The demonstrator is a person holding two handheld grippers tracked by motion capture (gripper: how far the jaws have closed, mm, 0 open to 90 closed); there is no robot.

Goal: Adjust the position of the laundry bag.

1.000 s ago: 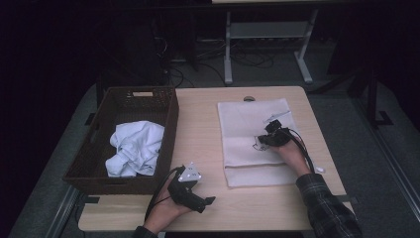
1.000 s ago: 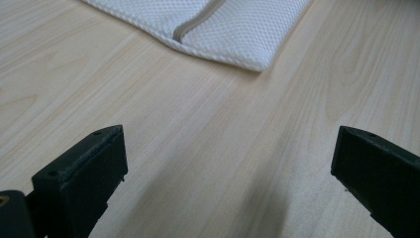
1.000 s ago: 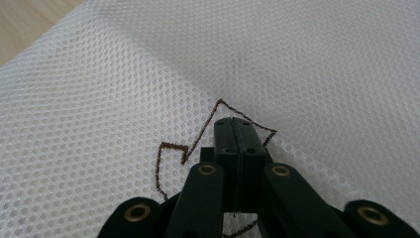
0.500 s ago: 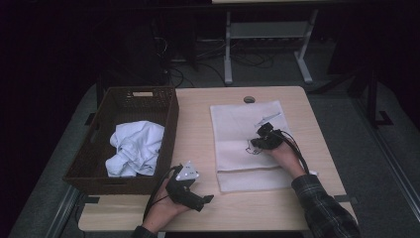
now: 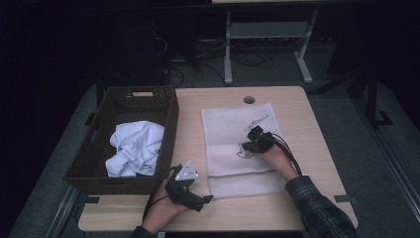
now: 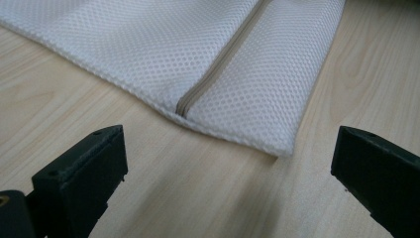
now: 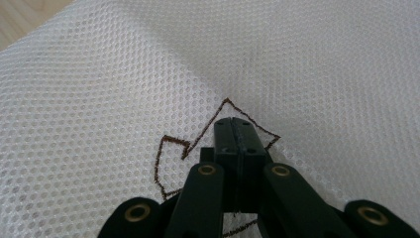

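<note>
A white mesh laundry bag (image 5: 230,134) lies flat on the wooden table (image 5: 193,139), its zipper (image 6: 218,64) running to the near corner. My right gripper (image 5: 244,149) is shut, with its tips (image 7: 233,124) pressed down on the mesh at a brown stitched outline (image 7: 171,148). I cannot tell whether any fabric is pinched between the jaws. My left gripper (image 5: 207,200) rests near the table's front edge, just left of the bag's near corner. It is open (image 6: 228,168), with bare table between its fingers and the bag corner (image 6: 277,146) just beyond them.
A dark wicker basket (image 5: 171,129) stands at the table's left, holding a crumpled white cloth (image 5: 136,148). A round cable hole (image 5: 249,99) sits by the far edge. Table legs and cables stand on the dark floor behind.
My right gripper has slid left across the table, and the mesh bag has shifted left with it, closer to the basket. The left gripper has stayed put.
</note>
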